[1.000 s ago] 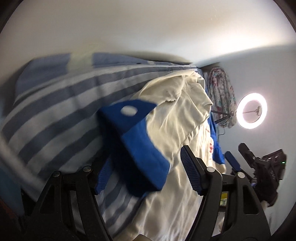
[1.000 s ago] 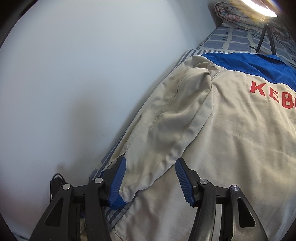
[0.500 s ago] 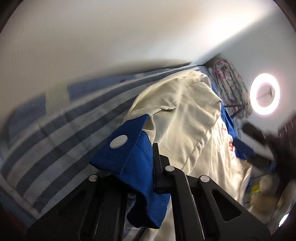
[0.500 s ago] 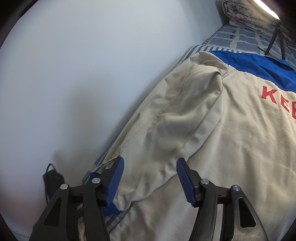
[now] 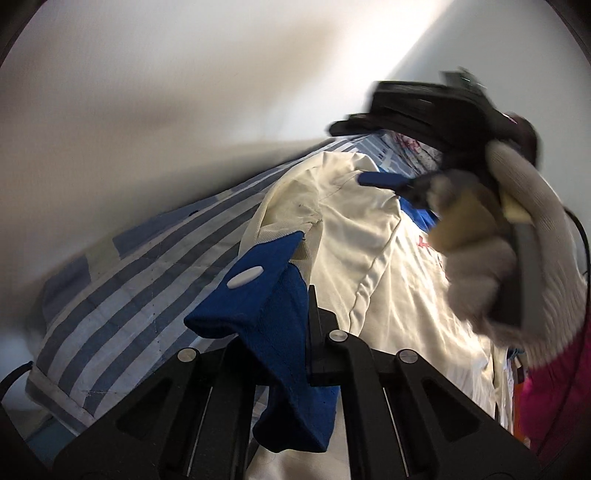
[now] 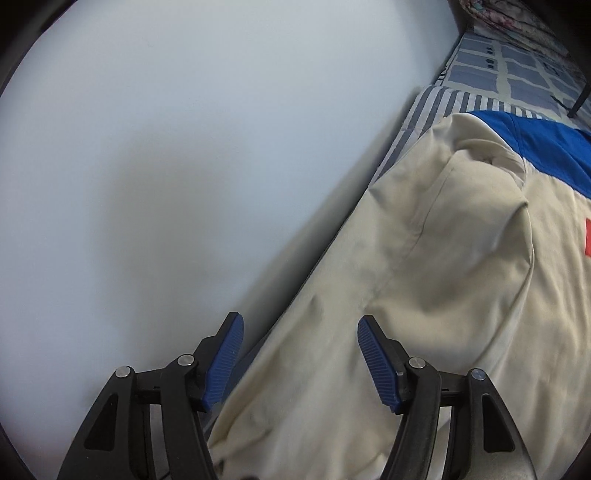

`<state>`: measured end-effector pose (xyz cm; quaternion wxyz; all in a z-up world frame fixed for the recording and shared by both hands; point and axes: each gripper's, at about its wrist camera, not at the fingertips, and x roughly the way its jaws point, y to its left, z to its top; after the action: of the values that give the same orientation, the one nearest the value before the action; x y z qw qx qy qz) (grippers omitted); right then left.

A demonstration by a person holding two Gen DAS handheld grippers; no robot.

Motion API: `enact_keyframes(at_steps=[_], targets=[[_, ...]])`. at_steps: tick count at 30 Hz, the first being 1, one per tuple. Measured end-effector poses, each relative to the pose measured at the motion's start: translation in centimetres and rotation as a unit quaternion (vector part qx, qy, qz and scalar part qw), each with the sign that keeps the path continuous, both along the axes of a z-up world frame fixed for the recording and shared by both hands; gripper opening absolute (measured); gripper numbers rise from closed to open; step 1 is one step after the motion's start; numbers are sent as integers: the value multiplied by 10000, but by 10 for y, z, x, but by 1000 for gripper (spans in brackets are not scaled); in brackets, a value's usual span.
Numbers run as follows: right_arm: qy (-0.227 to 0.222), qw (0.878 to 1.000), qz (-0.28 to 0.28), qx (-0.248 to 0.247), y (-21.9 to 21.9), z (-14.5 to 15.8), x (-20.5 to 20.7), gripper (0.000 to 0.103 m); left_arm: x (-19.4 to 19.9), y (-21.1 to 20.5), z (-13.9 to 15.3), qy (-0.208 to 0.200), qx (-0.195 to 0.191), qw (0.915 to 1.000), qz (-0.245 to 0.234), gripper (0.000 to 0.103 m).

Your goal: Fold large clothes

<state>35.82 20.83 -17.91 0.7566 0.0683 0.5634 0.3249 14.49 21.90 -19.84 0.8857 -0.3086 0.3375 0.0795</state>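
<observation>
A cream jacket with a blue yoke and red lettering lies on a striped bedsheet along the wall. My left gripper is shut on the sleeve's blue cuff, which carries a white snap button and is lifted off the sheet. My right gripper is open above the cream sleeve near the wall-side edge, pads clear of the cloth. In the left wrist view a gloved hand holds that gripper over the jacket, blurred.
A white wall runs close along the bed's far side. A checked blue cover and a floral cloth lie past the jacket's collar end. A pink sleeve shows at the right edge.
My left gripper shut on the blue cuff and lifted it, rolling as it rose. My right gripper slid along the sleeve toward the wall, and its gloved hand came into the left wrist view.
</observation>
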Motion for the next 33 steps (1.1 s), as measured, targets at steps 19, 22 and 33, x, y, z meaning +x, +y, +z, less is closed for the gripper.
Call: enact_keyframes(at_steps=[19,22,33], targets=[[14,9959,-192,-887,33,-29,41,5,-1,-16,26,-199,724,9963,-408,1],[-65,9975,-208,-675,23,-18,41,2,-6,-7,27,-173,763,9963,-369,1],[-328,9969,-586,418,-32,57,32,0,-25,19,89,-589,1871,9803,-232,1]])
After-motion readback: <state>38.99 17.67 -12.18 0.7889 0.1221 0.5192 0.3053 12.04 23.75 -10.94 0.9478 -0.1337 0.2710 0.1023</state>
